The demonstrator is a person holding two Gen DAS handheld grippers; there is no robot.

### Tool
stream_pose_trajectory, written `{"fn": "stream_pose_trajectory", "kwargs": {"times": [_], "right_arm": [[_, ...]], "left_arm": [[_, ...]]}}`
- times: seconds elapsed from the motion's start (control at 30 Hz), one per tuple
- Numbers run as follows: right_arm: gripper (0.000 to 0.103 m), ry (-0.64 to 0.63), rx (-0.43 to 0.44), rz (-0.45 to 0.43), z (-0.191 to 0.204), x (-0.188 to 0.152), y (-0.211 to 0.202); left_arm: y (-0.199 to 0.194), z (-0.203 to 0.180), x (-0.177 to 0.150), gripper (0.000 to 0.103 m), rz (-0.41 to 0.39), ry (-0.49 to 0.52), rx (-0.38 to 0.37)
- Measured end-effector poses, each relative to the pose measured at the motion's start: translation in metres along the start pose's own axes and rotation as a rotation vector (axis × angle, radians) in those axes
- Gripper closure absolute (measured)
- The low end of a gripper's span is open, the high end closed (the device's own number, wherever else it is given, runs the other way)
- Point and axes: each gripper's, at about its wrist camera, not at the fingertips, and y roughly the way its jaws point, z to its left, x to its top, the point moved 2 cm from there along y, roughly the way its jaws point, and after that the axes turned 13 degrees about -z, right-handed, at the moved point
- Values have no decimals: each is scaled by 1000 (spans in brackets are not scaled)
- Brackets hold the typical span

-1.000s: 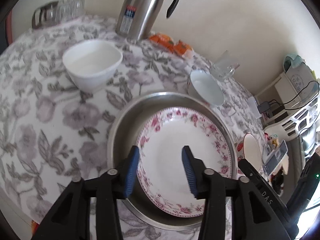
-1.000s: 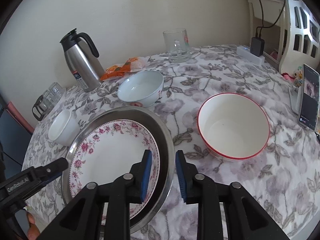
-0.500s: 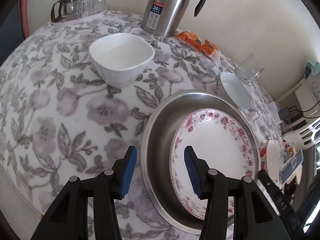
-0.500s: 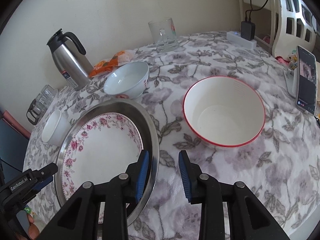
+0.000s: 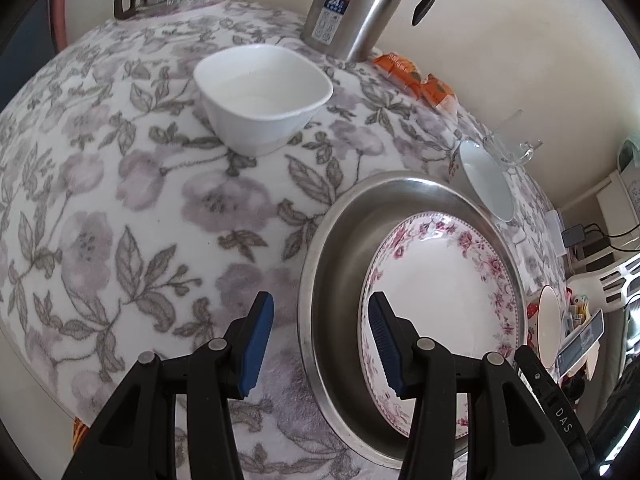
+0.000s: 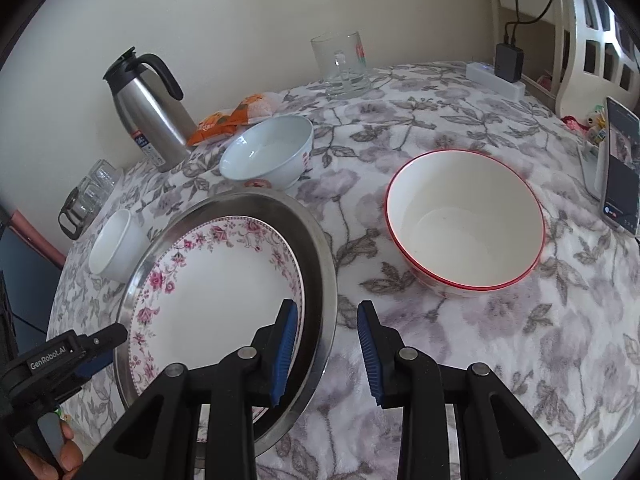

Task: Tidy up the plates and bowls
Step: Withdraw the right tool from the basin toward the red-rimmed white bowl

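Observation:
A pink-flowered plate (image 5: 440, 280) (image 6: 224, 288) lies inside a wide steel pan (image 5: 340, 248) (image 6: 320, 248) on the floral tablecloth. My left gripper (image 5: 320, 340) is open, its blue pads either side of the pan's left rim without touching it. My right gripper (image 6: 326, 344) is open too, straddling the pan's right rim. A square white bowl (image 5: 264, 92) (image 6: 116, 248) stands left of the pan. A pale blue bowl (image 6: 268, 152) (image 5: 486, 184) sits behind the pan. A red-rimmed bowl (image 6: 464, 232) stands to its right.
A steel thermos (image 6: 148, 120), orange snack packets (image 6: 232, 116), a glass mug (image 6: 344, 64) and a cluster of glasses (image 6: 88, 196) line the back by the wall. A phone (image 6: 620, 168) stands at the table's right edge. A hand (image 6: 60, 452) shows at the lower left.
My left gripper slid left from over the plate to the pan's left rim and came lower. My right gripper shifted a little right, so the pan's right rim now lies between its pads.

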Motion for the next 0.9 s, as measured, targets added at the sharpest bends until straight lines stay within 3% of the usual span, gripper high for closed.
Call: {"fn": "stream_pose_trajectory", "kwargs": {"times": [0.23, 0.47, 0.6, 0.9], "right_arm": [[69, -23, 29, -24, 9, 1, -4], [69, -8, 27, 28, 5, -6, 7], [78, -38, 16, 31, 8, -8, 7], [78, -36, 29, 49, 10, -11, 6]], "left_arm": [[0, -4, -1, 53, -3, 22, -7], [0, -8, -1, 53, -1, 33, -45], [0, -8, -1, 54, -1, 30, -48], [-2, -3, 1, 55, -15, 9, -47]]}}
